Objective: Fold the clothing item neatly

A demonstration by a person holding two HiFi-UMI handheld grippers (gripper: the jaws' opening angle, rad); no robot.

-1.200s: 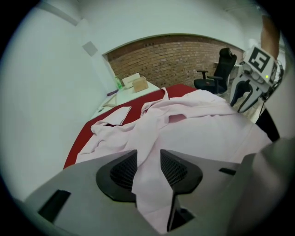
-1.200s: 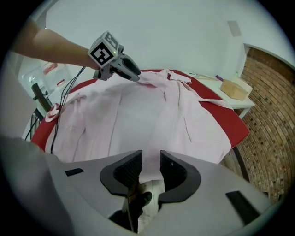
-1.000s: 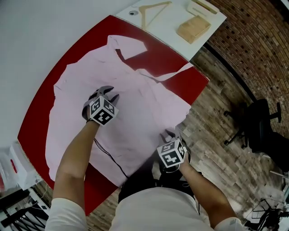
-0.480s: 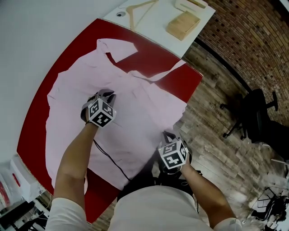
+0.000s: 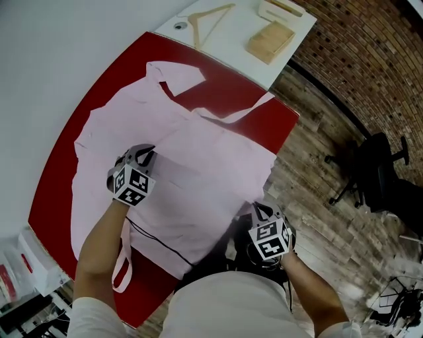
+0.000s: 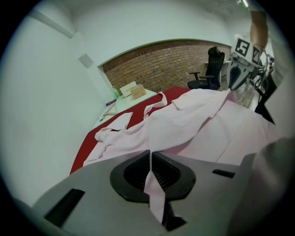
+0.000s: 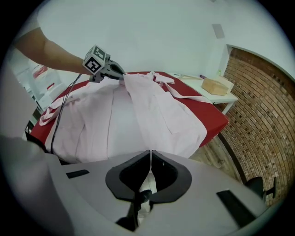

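A pale pink shirt [image 5: 198, 171] lies spread on the red table [image 5: 231, 89], collar at the far end. My left gripper [image 5: 147, 156] is over the shirt's left half and has just closed; it is shut on a pinch of pink cloth [image 6: 151, 159]. My right gripper [image 5: 254, 211] is at the table's near right edge, shut on the shirt's edge [image 7: 150, 161]. The fabric between the two is lifted into a taut ridge [image 7: 138, 110]. The right gripper's marker cube [image 6: 244, 46] shows in the left gripper view, and the left gripper [image 7: 103, 64] shows in the right gripper view.
A white table [image 5: 238, 33] behind the red one bears a wooden hanger [image 5: 208, 16] and a wooden block [image 5: 271, 41]. A black office chair [image 5: 377, 175] stands on the wood floor at the right. A black cable [image 5: 158, 241] trails across the shirt. A sleeve [image 5: 122, 264] hangs off the near edge.
Both jaws closed on the cloth. The left gripper shifted left and toward me, the right gripper down-right, both rising slightly. The shirt's right half now lifts between them.
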